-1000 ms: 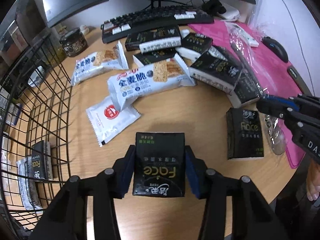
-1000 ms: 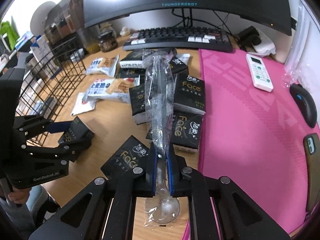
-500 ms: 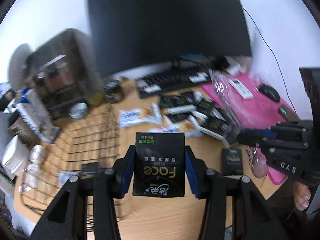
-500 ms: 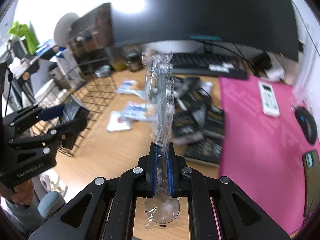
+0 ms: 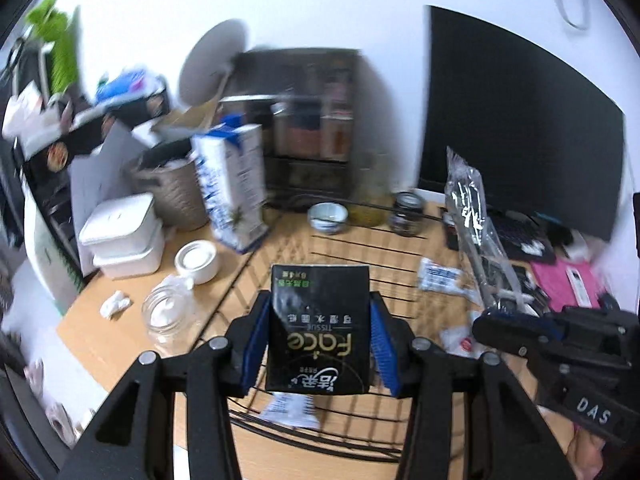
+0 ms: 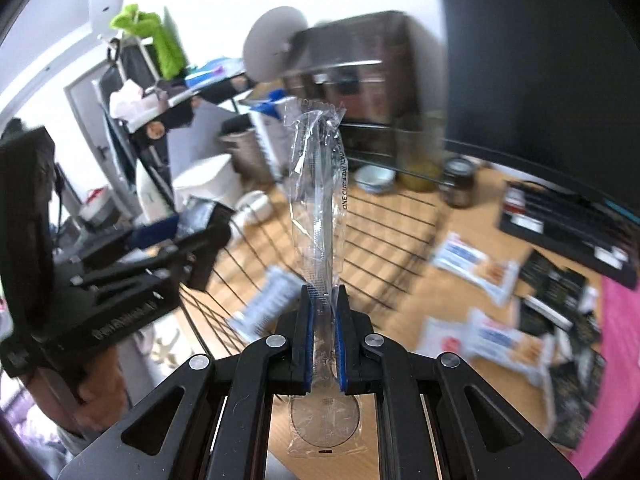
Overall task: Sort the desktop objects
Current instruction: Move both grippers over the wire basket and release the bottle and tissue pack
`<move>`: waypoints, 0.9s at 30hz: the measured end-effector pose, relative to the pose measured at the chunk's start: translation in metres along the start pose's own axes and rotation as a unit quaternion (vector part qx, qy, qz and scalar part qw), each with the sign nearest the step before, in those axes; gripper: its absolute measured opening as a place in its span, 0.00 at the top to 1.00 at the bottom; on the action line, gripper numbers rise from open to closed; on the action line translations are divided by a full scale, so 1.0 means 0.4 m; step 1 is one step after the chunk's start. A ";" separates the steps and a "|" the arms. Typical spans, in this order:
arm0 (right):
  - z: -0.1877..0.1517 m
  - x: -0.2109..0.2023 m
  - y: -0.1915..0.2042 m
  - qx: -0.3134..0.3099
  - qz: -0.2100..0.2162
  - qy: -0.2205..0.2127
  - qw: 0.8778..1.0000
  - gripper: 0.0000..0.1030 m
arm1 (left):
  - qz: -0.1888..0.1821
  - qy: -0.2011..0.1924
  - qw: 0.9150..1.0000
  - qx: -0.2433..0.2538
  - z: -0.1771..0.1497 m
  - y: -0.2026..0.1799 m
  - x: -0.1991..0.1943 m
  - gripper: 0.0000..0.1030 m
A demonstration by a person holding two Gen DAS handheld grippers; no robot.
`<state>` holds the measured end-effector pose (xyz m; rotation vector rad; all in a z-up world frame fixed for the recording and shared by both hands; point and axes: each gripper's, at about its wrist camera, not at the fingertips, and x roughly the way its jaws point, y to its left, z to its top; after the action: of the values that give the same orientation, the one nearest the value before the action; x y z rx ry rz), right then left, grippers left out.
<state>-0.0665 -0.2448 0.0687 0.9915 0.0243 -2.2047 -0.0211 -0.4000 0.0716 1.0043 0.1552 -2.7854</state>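
Both grippers swing up over the wire basket [image 5: 344, 248]: left gripper [image 5: 320, 344] clamps the tissue pack [image 5: 319, 328], right gripper [image 6: 323, 336] pinches the wrapped spoon [image 6: 320, 208]. Drop low, inside the rim.

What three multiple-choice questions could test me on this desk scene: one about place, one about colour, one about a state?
1. What lies below the left gripper?
A. wire basket
B. pink mat
C. keyboard

2. What colour is the tissue pack it holds?
A. white
B. black
C. green

3. How is the right gripper?
A. wide open
B. shut on nothing
C. shut on a clear-wrapped spoon

Answers: 1 A, black wires show under and beyond the pack. 2 B, its wrapper is black with gold lettering. 3 C, the blue pads pinch the wrapper, which sticks out beyond them.
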 end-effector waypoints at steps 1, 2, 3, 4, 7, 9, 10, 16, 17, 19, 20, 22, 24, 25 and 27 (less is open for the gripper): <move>0.011 0.027 0.009 0.004 0.006 0.007 1.000 0.90 | 0.004 0.005 1.000 -0.005 -0.001 0.013 0.015 0.49; 0.014 0.046 0.015 0.008 0.012 0.011 1.000 0.90 | 0.006 0.014 1.000 -0.010 -0.005 0.024 0.040 0.49; 0.019 0.071 0.021 0.010 0.015 0.017 1.000 0.90 | 0.006 0.021 1.000 -0.011 -0.007 0.030 0.052 0.49; 0.018 0.086 0.027 0.011 0.013 0.021 1.000 0.90 | 0.005 0.027 1.000 -0.011 -0.009 0.033 0.061 0.49; 0.012 0.130 0.022 0.017 0.010 0.035 0.999 0.90 | 0.006 0.038 0.999 -0.011 -0.010 0.039 0.087 0.49; 0.007 0.147 0.009 0.023 0.009 0.043 0.999 0.90 | 0.005 0.048 0.999 -0.012 -0.017 0.034 0.094 0.49; 0.005 0.156 0.005 0.026 0.008 0.046 0.999 0.90 | 0.006 0.057 0.998 -0.015 -0.019 0.036 0.104 0.49; 0.001 0.183 -0.027 0.048 0.022 0.055 0.997 0.85 | 0.011 0.088 0.996 -0.023 -0.035 0.034 0.141 0.36; -0.001 0.183 -0.034 0.053 0.028 0.054 0.997 0.83 | 0.010 0.086 0.996 -0.022 -0.036 0.033 0.139 0.32; -0.003 0.174 -0.042 0.060 0.033 0.049 0.996 0.73 | 0.014 0.077 0.997 -0.019 -0.035 0.027 0.125 0.29; -0.004 0.165 -0.050 0.064 0.036 0.043 0.996 0.70 | 0.015 0.073 0.997 -0.017 -0.033 0.025 0.119 0.29; -0.003 0.146 -0.058 0.072 0.037 0.034 0.996 0.58 | 0.012 0.070 0.997 -0.017 -0.031 0.021 0.110 0.29; 0.000 0.119 -0.067 0.080 0.041 0.020 0.996 0.53 | 0.009 0.068 0.998 -0.016 -0.029 0.015 0.102 0.29; 0.002 0.109 -0.067 0.079 0.042 0.017 0.996 0.49 | 0.009 0.067 0.998 -0.015 -0.028 0.012 0.098 0.29; 0.004 0.085 -0.065 0.073 0.037 0.012 0.997 0.48 | 0.004 0.063 0.998 -0.016 -0.022 0.006 0.088 0.29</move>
<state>-0.0989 -0.2462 0.0409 1.0806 -0.1623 -2.1500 -0.0418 -0.4055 0.0423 1.1714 0.2122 -2.7032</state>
